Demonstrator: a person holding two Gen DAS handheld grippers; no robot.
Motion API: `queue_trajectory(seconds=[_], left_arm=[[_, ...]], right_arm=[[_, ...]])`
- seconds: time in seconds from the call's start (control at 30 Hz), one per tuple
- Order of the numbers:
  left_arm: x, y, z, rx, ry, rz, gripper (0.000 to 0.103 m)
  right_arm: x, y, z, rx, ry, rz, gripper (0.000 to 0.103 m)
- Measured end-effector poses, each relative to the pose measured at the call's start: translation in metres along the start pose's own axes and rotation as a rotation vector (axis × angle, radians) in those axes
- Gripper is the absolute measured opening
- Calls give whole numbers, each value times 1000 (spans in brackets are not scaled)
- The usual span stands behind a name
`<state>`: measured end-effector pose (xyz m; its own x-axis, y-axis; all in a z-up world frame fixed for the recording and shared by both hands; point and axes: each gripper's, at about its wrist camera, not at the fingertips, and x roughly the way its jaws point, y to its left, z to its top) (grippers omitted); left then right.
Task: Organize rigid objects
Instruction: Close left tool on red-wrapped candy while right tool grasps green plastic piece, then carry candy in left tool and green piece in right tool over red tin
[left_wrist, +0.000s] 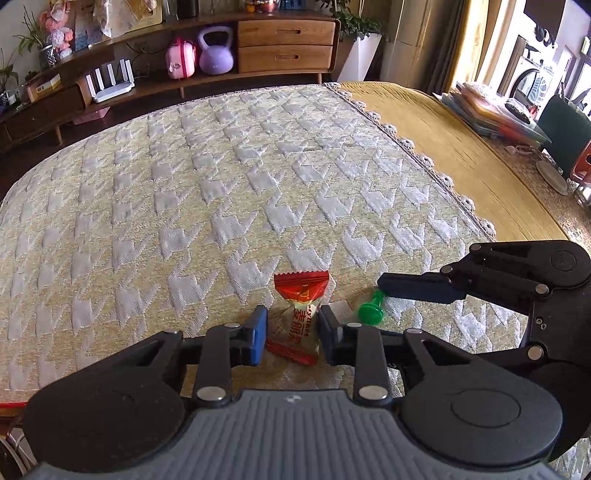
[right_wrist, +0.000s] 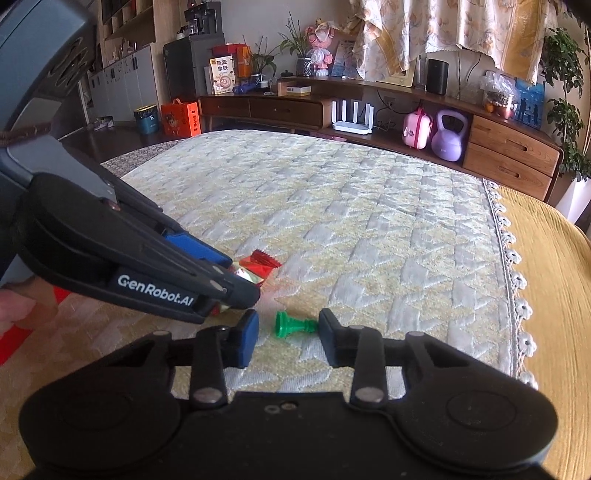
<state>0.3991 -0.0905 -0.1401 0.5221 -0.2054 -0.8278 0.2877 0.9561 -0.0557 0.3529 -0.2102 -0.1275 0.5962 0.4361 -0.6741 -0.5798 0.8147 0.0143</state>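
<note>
**Two Jaws, Two Small Things**

Jaws on the left gripper (left_wrist: 291, 338) stand partly open, one on each side of the candy (left_wrist: 300, 317). They sit very close to its wrapper, but I cannot tell if they press on it yet. The candy lies on the patterned cloth (left_wrist: 221, 177) that covers the table.

Just to the right of those jaws lies the green chess pawn (right_wrist: 291, 325), tipped on its side. The right gripper (right_wrist: 288, 338) has its jaws open wide around it and holds nothing. One jaw is right by the pawn's top end; the other stands apart from its base.

I think the candy could slide out, since its wrapper looks smooth. The pawn is round and could roll away if one jaw bumps it first. The two grippers are near each other and might knock together.

The left gripper hides part of the candy from the right camera. A red thing at the left edge is cut off.
</note>
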Motion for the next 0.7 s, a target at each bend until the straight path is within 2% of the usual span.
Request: queue_trajectory(seconds=[0.07,0.37,0.7], left_arm=[[0,0,0,-2,-3,2,26],[-13,1,-8,-39,3,20,22],[-60,-1,-23,-63,-14,19,22]], right_arm=[[-1,2,0,-2,-1,-4,24],[-19,12,-3,13,-3,-28,24],[-60,37,0,31,-5,-31,24]])
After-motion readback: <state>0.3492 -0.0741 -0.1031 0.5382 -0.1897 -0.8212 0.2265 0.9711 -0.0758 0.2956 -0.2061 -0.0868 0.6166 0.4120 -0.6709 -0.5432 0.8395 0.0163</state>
